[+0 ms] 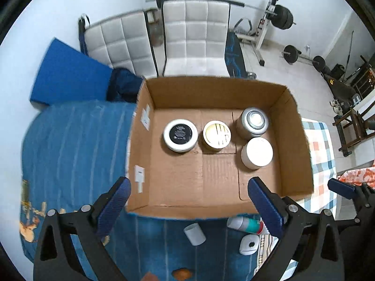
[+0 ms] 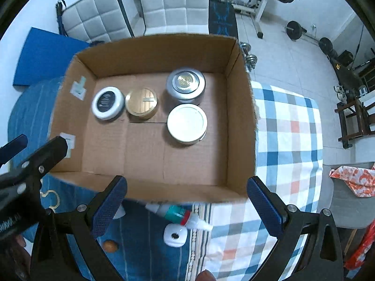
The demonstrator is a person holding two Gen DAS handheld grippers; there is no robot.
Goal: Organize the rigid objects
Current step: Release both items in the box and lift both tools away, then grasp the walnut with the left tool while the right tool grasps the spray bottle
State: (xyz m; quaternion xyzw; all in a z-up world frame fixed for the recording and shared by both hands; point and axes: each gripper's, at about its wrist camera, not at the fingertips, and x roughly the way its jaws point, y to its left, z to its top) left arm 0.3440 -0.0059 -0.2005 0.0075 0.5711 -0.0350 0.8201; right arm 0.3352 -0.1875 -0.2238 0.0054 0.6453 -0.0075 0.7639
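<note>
An open cardboard box (image 1: pixel 290 140) (image 2: pixel 241 117) sits on a bed. Inside stand a black-lidded white jar (image 1: pixel 180 134) (image 2: pixel 107 102), a gold-lidded tin (image 1: pixel 216 135) (image 2: pixel 141 102), a silver jar (image 1: pixel 252 122) (image 2: pixel 185 84) and a white-lidded jar (image 1: pixel 257 152) (image 2: pixel 187 123). On the bedding in front of the box lie a grey cap (image 1: pixel 195 234), a teal and white bottle (image 1: pixel 246 225) (image 2: pixel 174 213) and a small white case (image 1: pixel 249 244) (image 2: pixel 175 235). My left gripper (image 1: pixel 189 194) and right gripper (image 2: pixel 187 194) hang open above the box's near wall, both empty.
The bed has a blue striped cover (image 1: pixel 70 140) and a checked sheet (image 2: pixel 286 140). Two white padded chairs (image 1: pixel 194 35) and a blue mat (image 1: pixel 65 75) stand behind the box. Weight equipment (image 1: pixel 281 18) fills the floor at the right. The left gripper's arm (image 2: pixel 28 164) shows at the left edge.
</note>
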